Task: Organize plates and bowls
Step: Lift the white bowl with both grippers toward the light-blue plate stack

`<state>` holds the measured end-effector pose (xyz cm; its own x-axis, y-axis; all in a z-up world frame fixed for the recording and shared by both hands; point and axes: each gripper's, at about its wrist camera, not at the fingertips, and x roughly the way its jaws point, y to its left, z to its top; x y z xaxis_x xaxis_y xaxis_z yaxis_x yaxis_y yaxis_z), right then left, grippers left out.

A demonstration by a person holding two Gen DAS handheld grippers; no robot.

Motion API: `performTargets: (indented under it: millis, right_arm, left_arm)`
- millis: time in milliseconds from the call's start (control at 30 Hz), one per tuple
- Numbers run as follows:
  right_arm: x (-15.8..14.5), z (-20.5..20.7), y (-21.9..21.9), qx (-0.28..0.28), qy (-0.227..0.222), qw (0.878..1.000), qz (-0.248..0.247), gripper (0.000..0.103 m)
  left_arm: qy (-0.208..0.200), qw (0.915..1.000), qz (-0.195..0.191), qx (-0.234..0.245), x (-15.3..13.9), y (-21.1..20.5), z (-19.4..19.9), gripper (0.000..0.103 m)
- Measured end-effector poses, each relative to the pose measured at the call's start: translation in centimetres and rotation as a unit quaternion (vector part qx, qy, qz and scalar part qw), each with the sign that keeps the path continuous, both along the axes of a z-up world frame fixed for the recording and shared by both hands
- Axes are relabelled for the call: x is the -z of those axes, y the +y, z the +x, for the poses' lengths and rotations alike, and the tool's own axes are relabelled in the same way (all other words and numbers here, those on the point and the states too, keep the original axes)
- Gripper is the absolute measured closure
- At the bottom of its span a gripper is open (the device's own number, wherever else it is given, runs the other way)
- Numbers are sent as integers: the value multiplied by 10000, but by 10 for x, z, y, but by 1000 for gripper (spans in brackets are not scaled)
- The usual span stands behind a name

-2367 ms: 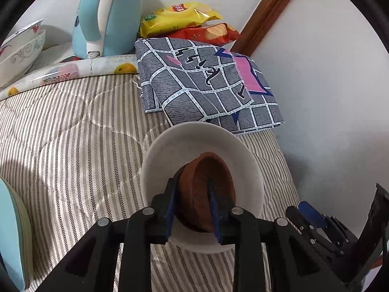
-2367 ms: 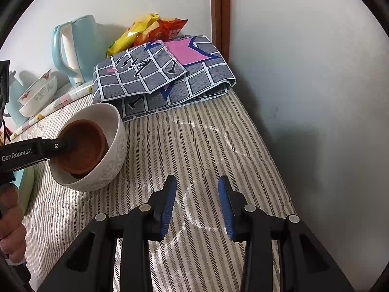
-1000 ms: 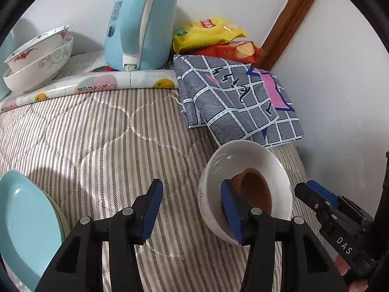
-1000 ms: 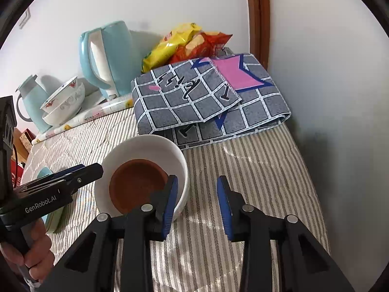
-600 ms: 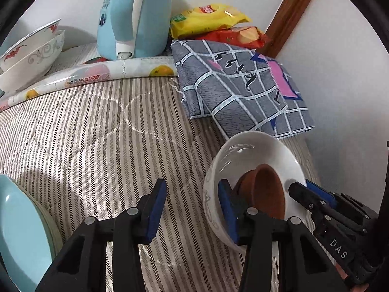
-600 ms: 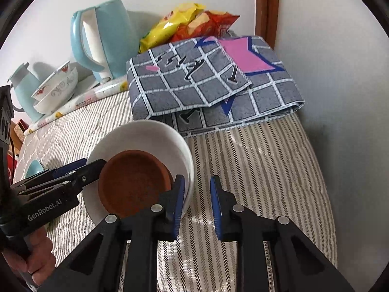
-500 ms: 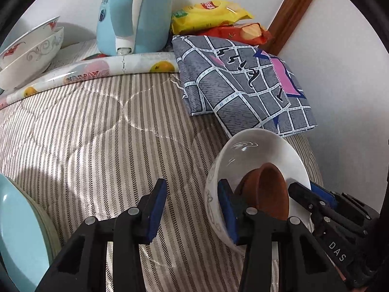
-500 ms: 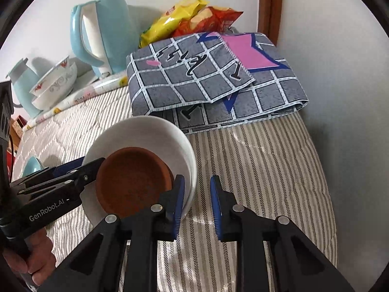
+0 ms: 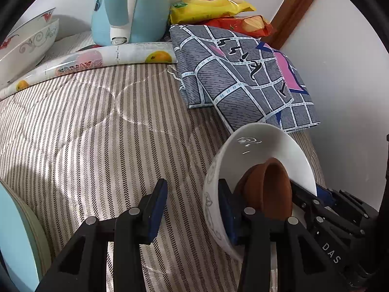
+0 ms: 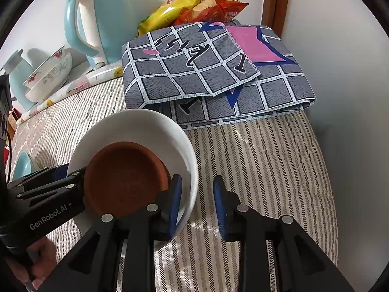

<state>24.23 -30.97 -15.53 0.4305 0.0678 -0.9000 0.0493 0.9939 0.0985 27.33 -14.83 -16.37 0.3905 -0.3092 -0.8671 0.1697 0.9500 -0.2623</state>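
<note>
A white bowl (image 10: 136, 129) with a brown clay bowl (image 10: 124, 177) inside it sits on the striped bedcover. My right gripper (image 10: 197, 199) is open and straddles the white bowl's right rim, left finger inside, right finger outside. My left gripper (image 9: 192, 206) is open; its right finger is inside the white bowl (image 9: 262, 143) next to the clay bowl (image 9: 269, 189), its left finger outside the wall. Two stacked patterned bowls (image 10: 48, 77) stand at the back left. A light blue plate (image 9: 14, 238) lies at the left edge.
A light blue kettle (image 9: 131, 7) stands at the back. Snack bags (image 10: 192, 7) and a folded grey checked cloth (image 10: 214, 73) lie at the back right by the wall. A fruit-patterned mat (image 9: 97, 58) lies under the kettle. The wall borders the bed's right edge.
My left gripper let go of the clay bowl, opened and shifted left onto the white bowl's rim. My right gripper moved forward onto the opposite rim. The white bowl has tilted.
</note>
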Motion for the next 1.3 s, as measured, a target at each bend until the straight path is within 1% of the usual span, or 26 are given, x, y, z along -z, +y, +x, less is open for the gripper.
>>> performTargets:
  millis: [100,167,267,300,367,467,533,600,667,700,733,767,867,1000,1133,1300]
  right_arm:
    - [1,1,-1,-18,-8,10000,30,76]
    - [1,1,-1,-2,-11,10000,35,73]
    - [1,0,-2,20,-89,10000,20,71]
    - [2,-1,-3,43,-124,9999,45,71]
    - [3,-3,-5,124,-176,9997,109,70]
    - [4,-3,-7,202,-176,9994,210,69]
    - [4,-3,-7,194,-161,9995,207,69]
    - [3,-3,-5,150,-159,9997,148,71]
    - [3,-3,-2,60,-180,9998,109,80]
    - [2,-3,0,36,-181,9998,101,83]
    - [2,-3,2,28,-172,9998,113,89]
    - [2,-3,4,7,-163,9998,143,91]
    - [1,-4,8,1,-180,9998,22,91]
    - [1,-8,5,44,-200,9997,121,91]
    - [-1,-14,11,28,-264,9996,-80,92]
    - [-4,-20,10,108,-308,9995,54,95]
  left_arm:
    - [21,10000,-8,26,0,2,0,63]
    - [34,10000,0,52,-1,2,1,62]
    - [101,9999,-33,51,0,3,3,62]
    - [110,9999,-42,67,0,3,3,61]
    - [142,9999,-59,51,1,5,4,57]
    - [150,9998,-109,21,2,7,3,57]
    - [90,9999,-110,61,1,7,1,60]
    - [54,9998,-161,110,0,6,-1,66]
    - [29,9996,-258,144,-1,4,-3,76]
    - [-13,9995,-260,182,-2,2,-4,78]
    - [-41,9995,-239,210,-3,-1,-5,83]
    - [-78,9994,-212,270,-4,-3,-6,87]
    - [-74,9993,-222,287,-5,-7,-6,88]
    - [-58,9993,-272,264,-5,-8,-7,88]
    - [-69,9994,-248,222,-6,-5,-12,90]
    - [-57,9994,-304,174,-9,5,-21,91]
